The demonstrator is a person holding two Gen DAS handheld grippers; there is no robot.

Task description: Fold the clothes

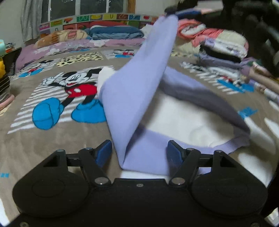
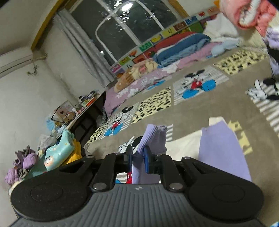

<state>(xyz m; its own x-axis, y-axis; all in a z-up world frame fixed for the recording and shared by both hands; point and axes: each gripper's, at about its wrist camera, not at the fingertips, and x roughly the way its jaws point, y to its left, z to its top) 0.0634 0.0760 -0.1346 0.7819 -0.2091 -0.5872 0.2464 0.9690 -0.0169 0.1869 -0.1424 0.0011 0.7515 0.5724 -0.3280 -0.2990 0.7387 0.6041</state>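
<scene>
Lavender garment (image 1: 139, 90) is lying on the bed (image 1: 43, 148), one sleeve lifted far right by the raised right tool (image 2: 137, 159), pinching its cuff; left tool (image 1: 139, 150) is hovering low, fingers spread.

A wide bed fills the room, covered by a brown blanket (image 1: 52, 139) printed with cartoon mice. At twelve o'clock a dark window (image 2: 125, 29) shows a reflected ceiling light (image 2: 126, 6), with a grey curtain (image 2: 83, 48) hanging at its eleven o'clock side. Below the window runs a headboard (image 1: 97, 18) of colourful picture panels, with rolled quilts (image 1: 115, 33) against it. An air conditioner (image 2: 14, 59) sits on the pale wall (image 2: 26, 97) at nine o'clock, above a cluttered dark table (image 2: 87, 108).
</scene>
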